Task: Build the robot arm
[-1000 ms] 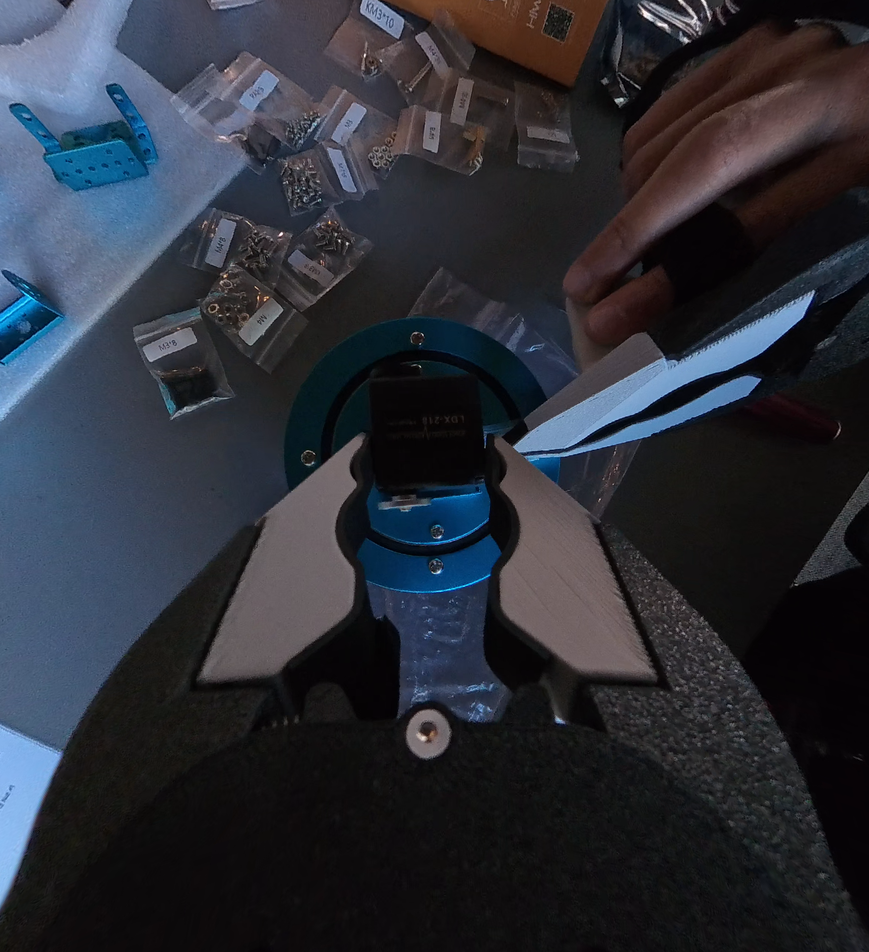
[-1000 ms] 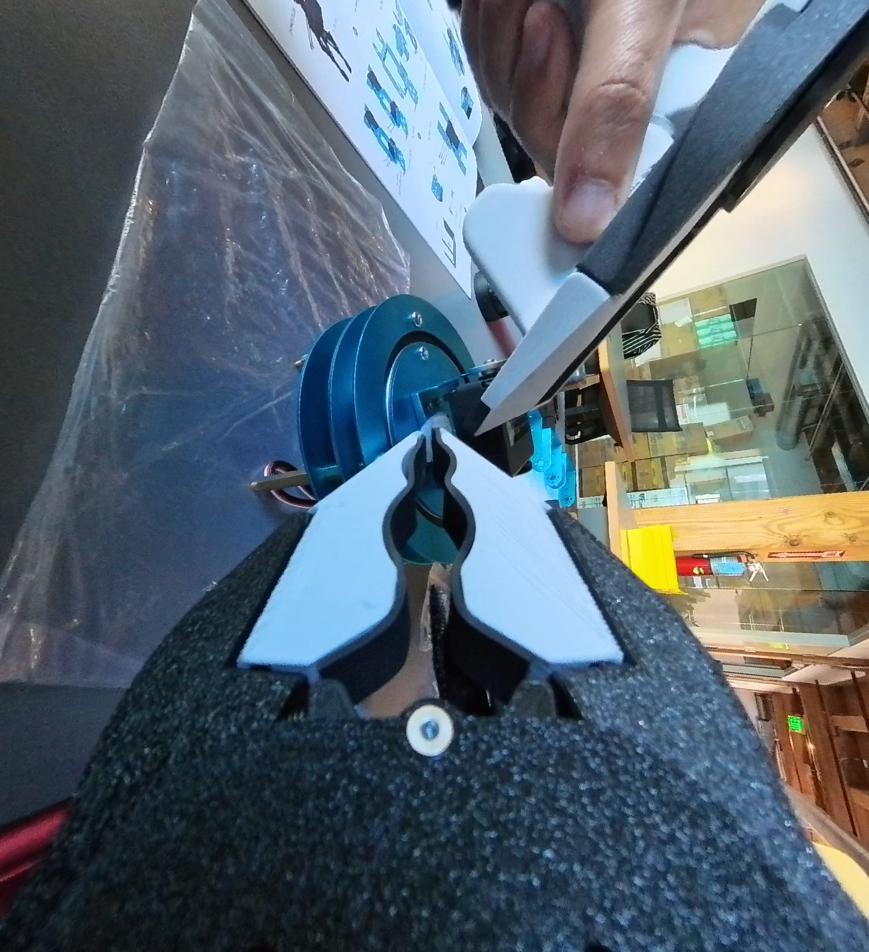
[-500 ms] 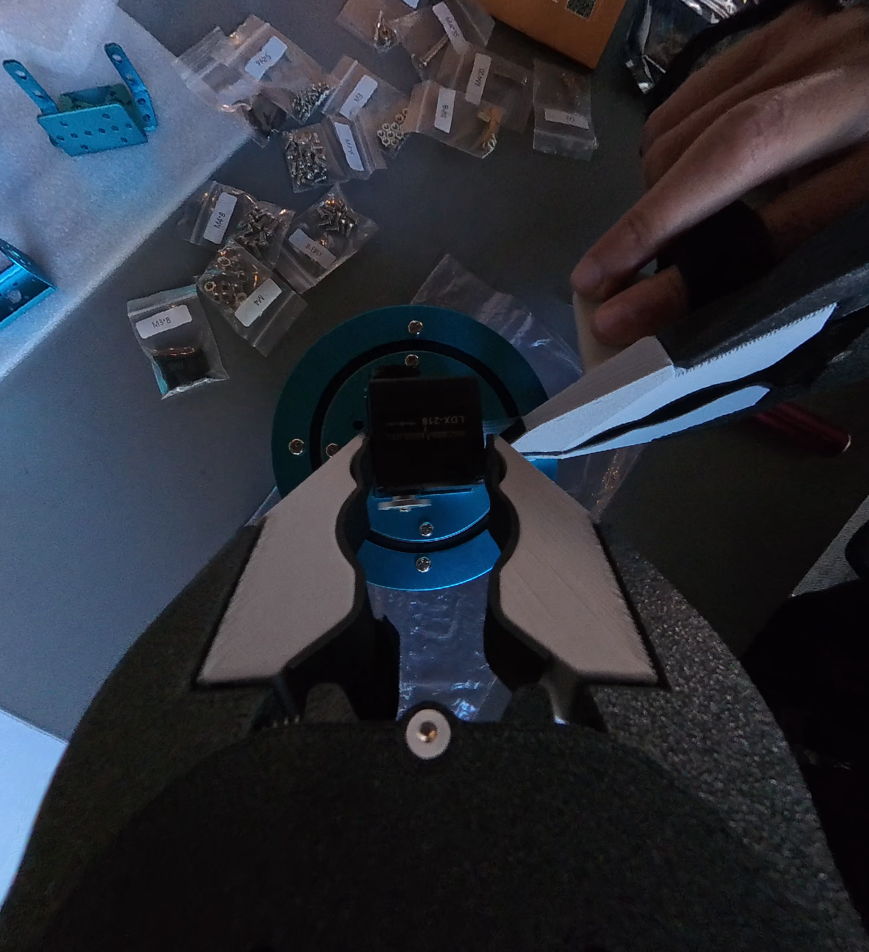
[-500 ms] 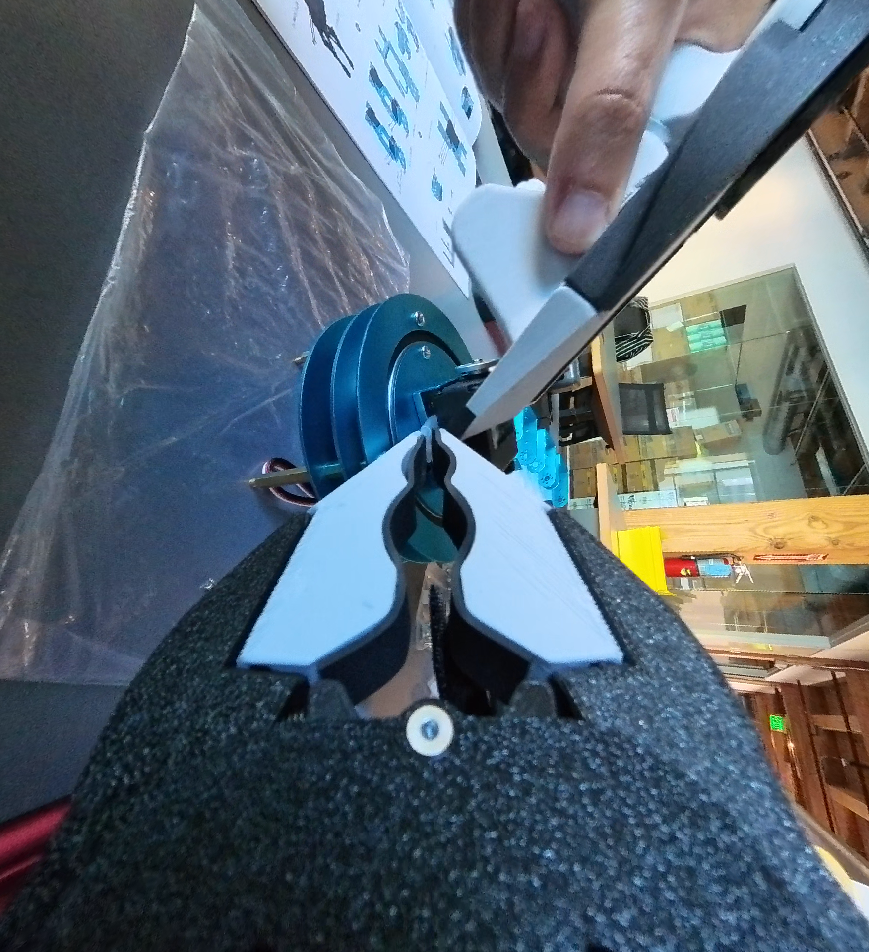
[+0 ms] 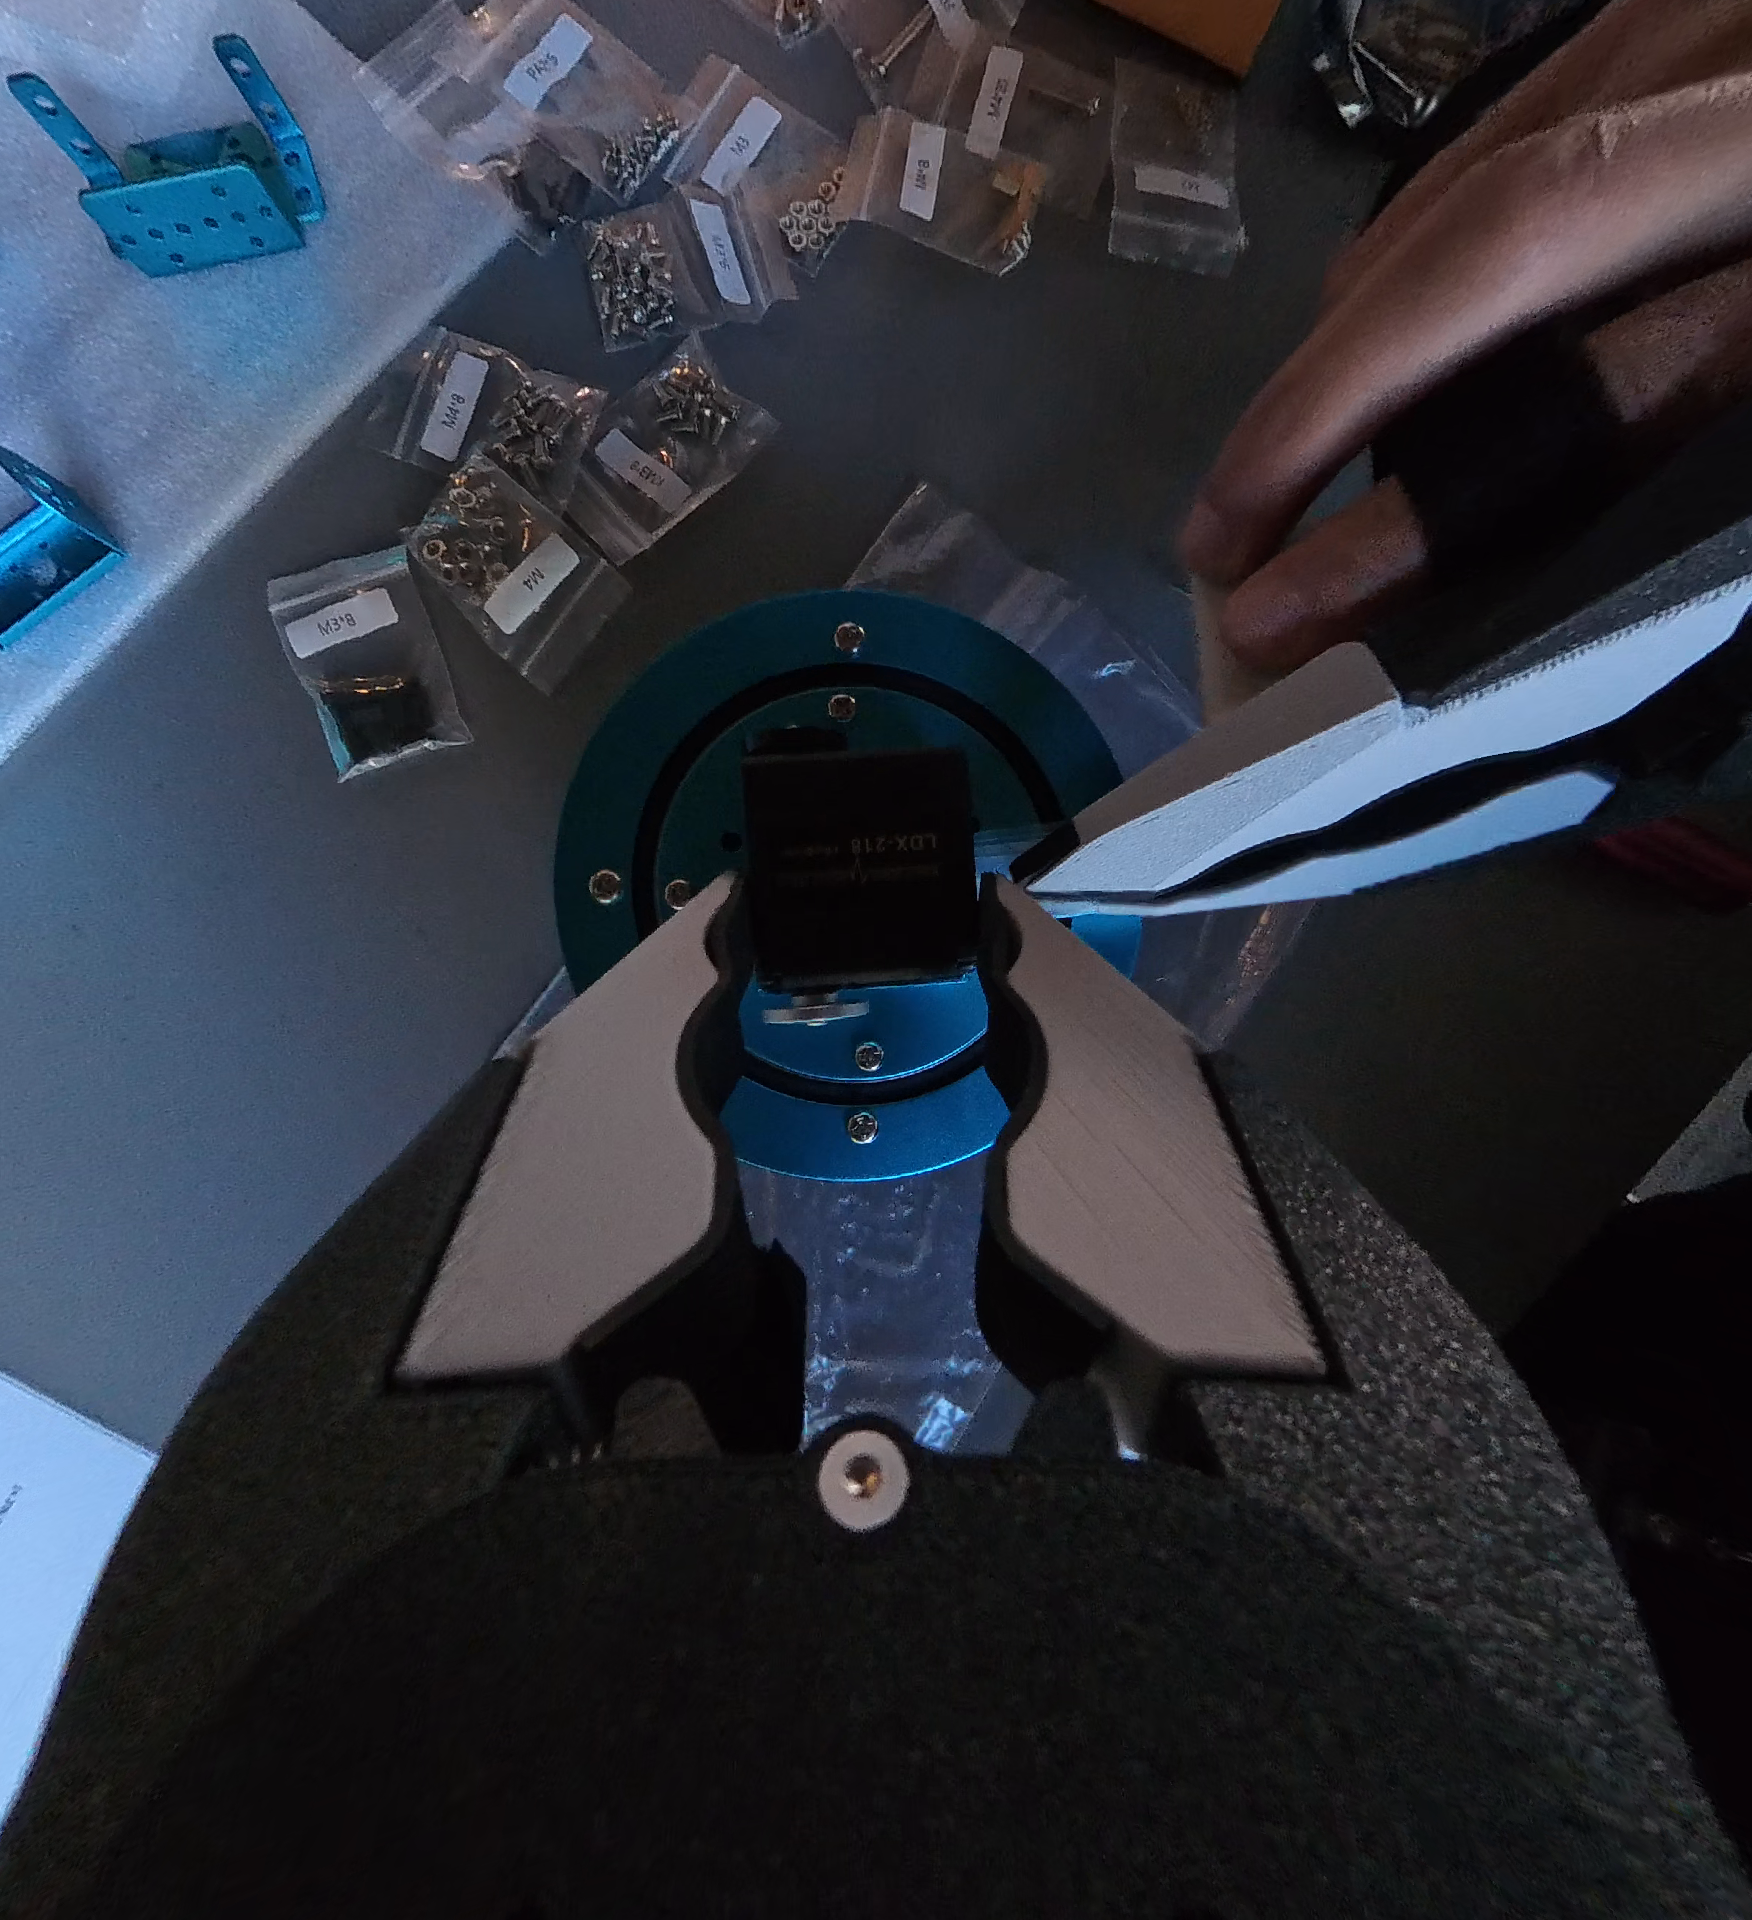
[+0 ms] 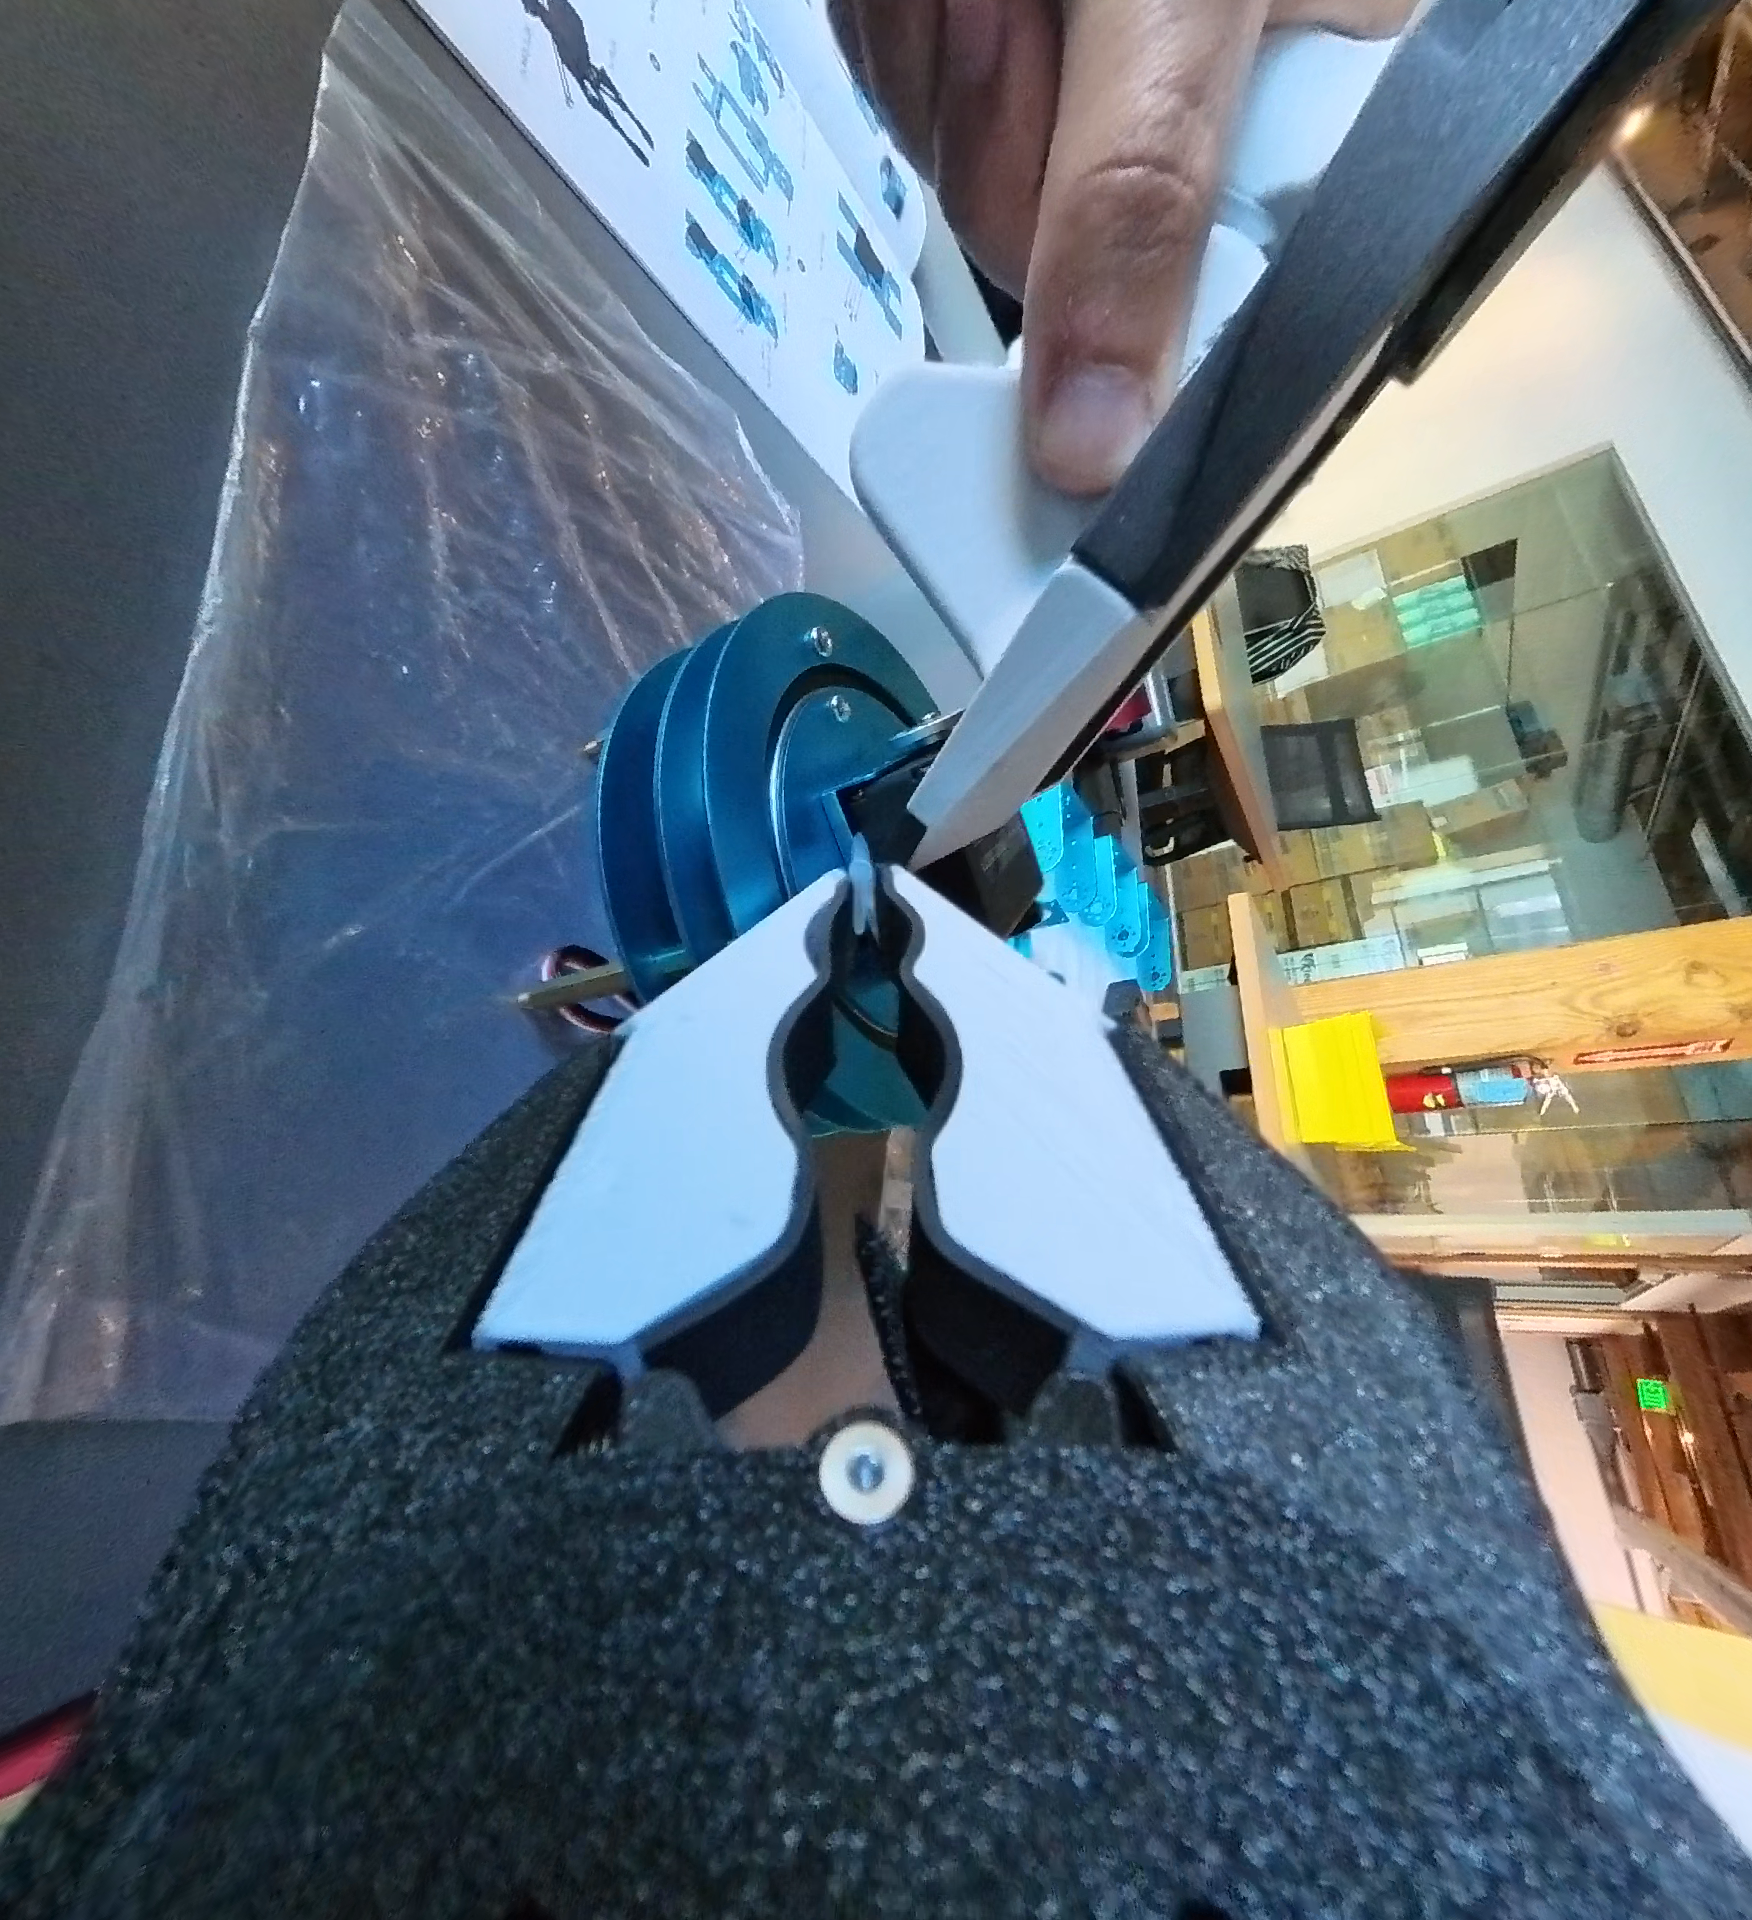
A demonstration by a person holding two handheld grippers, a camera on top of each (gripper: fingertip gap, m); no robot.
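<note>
Left claw (image 5: 856, 894) is pinching black servo block (image 5: 856, 857) on blue ring base (image 5: 830, 665); right claw (image 6: 867, 883) is nipping a small white tab (image 6: 859, 902). Screw packets (image 5: 529, 571) are lying on worktop (image 5: 176, 987).

left hand-held gripper (image 5: 856, 894) clamps black servo (image 5: 856, 868).

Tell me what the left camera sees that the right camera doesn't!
Only the left wrist view shows the little bags of screws and the blue brackets on white foam. Only the right wrist view shows the printed sheet and a room with wooden shelves. Both show the blue round base with its black box, the clear bag under it, the left tongs shut on the box, and the right tongs pinching a small white bit beside it.
</note>
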